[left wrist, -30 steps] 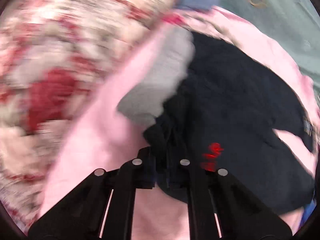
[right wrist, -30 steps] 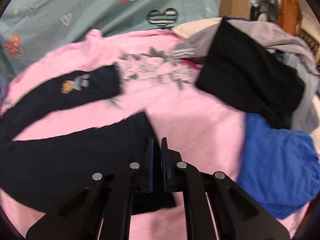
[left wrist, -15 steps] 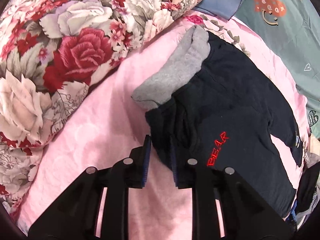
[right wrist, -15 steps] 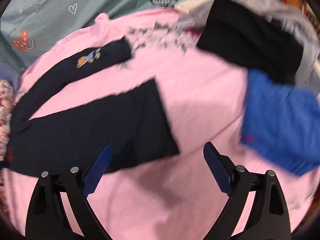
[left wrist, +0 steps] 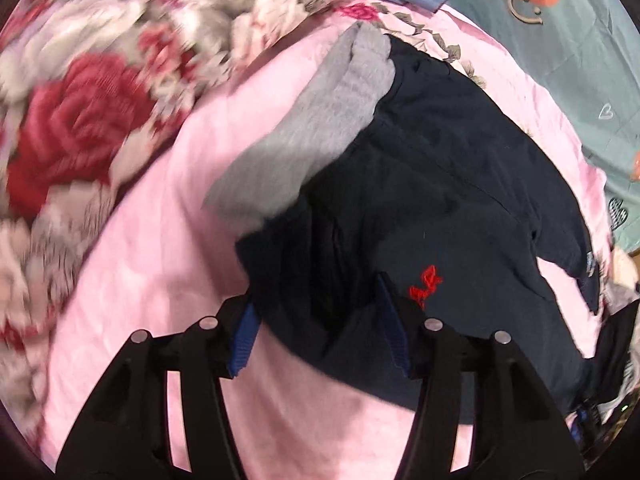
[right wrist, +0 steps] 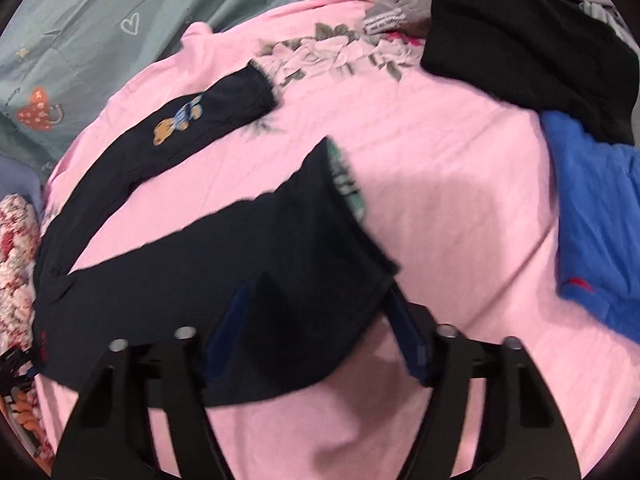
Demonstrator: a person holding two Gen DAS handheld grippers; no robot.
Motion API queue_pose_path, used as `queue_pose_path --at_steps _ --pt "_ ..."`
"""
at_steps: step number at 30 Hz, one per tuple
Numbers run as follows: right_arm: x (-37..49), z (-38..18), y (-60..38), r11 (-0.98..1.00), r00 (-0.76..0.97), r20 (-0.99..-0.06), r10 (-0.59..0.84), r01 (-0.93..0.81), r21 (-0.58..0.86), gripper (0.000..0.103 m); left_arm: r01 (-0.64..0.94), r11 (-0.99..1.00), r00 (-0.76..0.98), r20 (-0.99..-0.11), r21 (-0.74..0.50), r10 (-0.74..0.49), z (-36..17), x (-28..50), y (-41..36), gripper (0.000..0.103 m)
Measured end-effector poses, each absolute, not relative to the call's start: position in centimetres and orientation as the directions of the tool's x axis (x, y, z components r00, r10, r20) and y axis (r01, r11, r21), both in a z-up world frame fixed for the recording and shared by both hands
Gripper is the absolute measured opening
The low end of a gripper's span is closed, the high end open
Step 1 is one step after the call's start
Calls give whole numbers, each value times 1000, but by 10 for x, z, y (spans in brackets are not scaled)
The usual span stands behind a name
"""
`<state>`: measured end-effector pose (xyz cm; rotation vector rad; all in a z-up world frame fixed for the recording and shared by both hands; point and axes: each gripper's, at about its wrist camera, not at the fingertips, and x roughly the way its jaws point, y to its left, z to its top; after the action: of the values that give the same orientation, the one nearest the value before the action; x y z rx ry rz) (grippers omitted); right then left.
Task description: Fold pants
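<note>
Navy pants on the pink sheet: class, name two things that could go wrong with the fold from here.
1. The navy pants lie with legs splayed apart; folding now may leave them uneven.
2. Both hand-held grippers, left and right, stand open over bunched cloth, so closing might also pinch the pink sheet beneath.

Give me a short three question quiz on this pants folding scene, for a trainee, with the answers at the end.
1. True or false: the left gripper is clamped shut on the pants.
2. What colour is the sheet under the pants?
3. Which picture is on the far pant leg? A) bear B) star C) car

Key:
1. False; both the left and the right gripper are open, jaws spread over the fabric.
2. Pink.
3. A.
</note>
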<state>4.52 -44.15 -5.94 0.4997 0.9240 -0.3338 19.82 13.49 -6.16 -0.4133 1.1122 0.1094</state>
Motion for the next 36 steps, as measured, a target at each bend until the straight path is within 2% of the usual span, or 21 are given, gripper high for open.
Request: queue_pose_path --at_steps 1,3,5,7,11,13,17,18,19,20,21,22,23,24,28,30,32,34,36 --pt "48 -60 -444 834 563 -823 -67 484 263 32 -285 923 447 -888 -258 -111 -61 202 134 26" --pt "53 -62 -451 820 571 -820 -38 487 301 17 -273 925 445 -887 -266 -124 -60 207 132 13" --pt "53 -60 -452 819 579 -815 -22 478 317 14 -271 934 464 -882 -232 -84 -51 204 126 10" --pt "49 -47 -446 848 601 -797 -62 454 276 14 -270 942 520 -853 -201 -33 -31 192 121 10" --pt "31 -16 -435 882 634 -766 -104 415 224 14 -261 940 584 -812 -221 -29 4 162 122 9" --pt "18 -7 -431 892 636 -762 -124 407 195 14 -288 938 600 -800 -194 19 14 142 129 7" --pt "-10 -18 -440 892 605 -791 -90 402 206 14 -272 937 552 -833 -220 -35 -3 124 140 7" --pt "-11 -28 -442 894 584 -807 -84 402 197 19 -276 939 521 -853 -204 -32 -17 125 141 10" --pt "-9 -39 -444 897 549 -832 -85 406 176 28 -290 941 484 -875 -176 -15 -30 125 142 23" --pt "-4 -56 -445 899 466 -877 -115 424 107 42 -310 939 456 -890 -147 10 -38 124 145 34" --pt "-4 -60 -446 902 457 -878 -145 425 72 55 -348 932 431 -900 -99 66 -45 120 151 45" --pt "-6 -55 -446 891 440 -870 -223 453 1 61 -366 927 434 -896 -80 94 -45 117 154 50" --pt "-7 -48 -445 884 448 -850 -277 465 -42 62 -383 921 458 -880 -71 123 -40 111 161 51" --pt "-8 -39 -443 882 473 -823 -316 466 -71 63 -391 918 477 -868 -70 136 -35 106 165 60" --pt "15 -2 -440 876 564 -712 -419 457 -154 66 -380 925 558 -805 -33 201 -7 104 163 63" --pt "50 12 -443 906 638 -675 -369 409 -108 66 -333 943 611 -767 -25 196 7 110 147 70" --pt "97 14 -445 924 673 -663 -329 373 -80 66 -261 963 675 -726 -66 133 20 123 121 73" --pt "140 5 -451 933 656 -697 -290 357 -51 66 -142 986 756 -653 -90 50 30 138 89 87" --pt "184 -12 -463 938 640 -738 -214 347 28 66 -25 997 803 -596 -74 -24 26 157 58 89"
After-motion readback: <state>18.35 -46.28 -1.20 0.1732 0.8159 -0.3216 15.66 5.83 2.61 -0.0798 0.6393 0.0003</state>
